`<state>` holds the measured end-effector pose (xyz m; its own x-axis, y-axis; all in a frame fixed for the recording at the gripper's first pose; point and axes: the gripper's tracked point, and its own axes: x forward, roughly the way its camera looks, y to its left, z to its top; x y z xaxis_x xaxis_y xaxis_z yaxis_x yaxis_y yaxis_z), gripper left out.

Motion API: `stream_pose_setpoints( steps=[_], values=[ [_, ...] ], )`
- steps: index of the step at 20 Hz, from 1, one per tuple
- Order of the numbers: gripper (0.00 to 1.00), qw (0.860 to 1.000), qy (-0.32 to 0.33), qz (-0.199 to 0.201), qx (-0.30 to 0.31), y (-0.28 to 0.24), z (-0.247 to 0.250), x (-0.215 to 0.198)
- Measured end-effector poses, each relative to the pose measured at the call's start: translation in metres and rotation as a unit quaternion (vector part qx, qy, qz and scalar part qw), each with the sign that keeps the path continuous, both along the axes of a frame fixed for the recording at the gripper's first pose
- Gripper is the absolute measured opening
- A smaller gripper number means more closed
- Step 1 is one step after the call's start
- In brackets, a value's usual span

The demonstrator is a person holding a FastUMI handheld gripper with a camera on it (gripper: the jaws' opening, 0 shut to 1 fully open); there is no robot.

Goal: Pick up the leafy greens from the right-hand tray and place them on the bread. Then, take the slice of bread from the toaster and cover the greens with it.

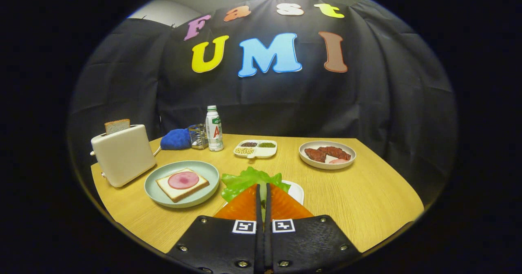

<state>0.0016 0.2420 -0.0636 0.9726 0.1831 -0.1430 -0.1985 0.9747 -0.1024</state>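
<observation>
Pinching the leafy greens (249, 179) narrowly, the fingers (263, 189) could drop the thin leaf before the bread (182, 184) at 10 o'clock.

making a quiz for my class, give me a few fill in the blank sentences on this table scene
1. The gripper has its fingers closed on the ____, over a white tray.
2. A slice of bread sticks up out of the ____.
3. On the green plate, the bread carries a round slice of ____.
4. The bottle stands beside a blue ____.

Missing words: leafy greens; toaster; ham; cloth
</observation>
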Motion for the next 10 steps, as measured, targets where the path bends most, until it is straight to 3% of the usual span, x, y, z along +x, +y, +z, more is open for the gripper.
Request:
stream_pose_setpoints(
  steps=[10],
  values=[
    [0.00,0.998,-0.032,0.055,0.006,0.065,0.029,-0.005]
  ],
)
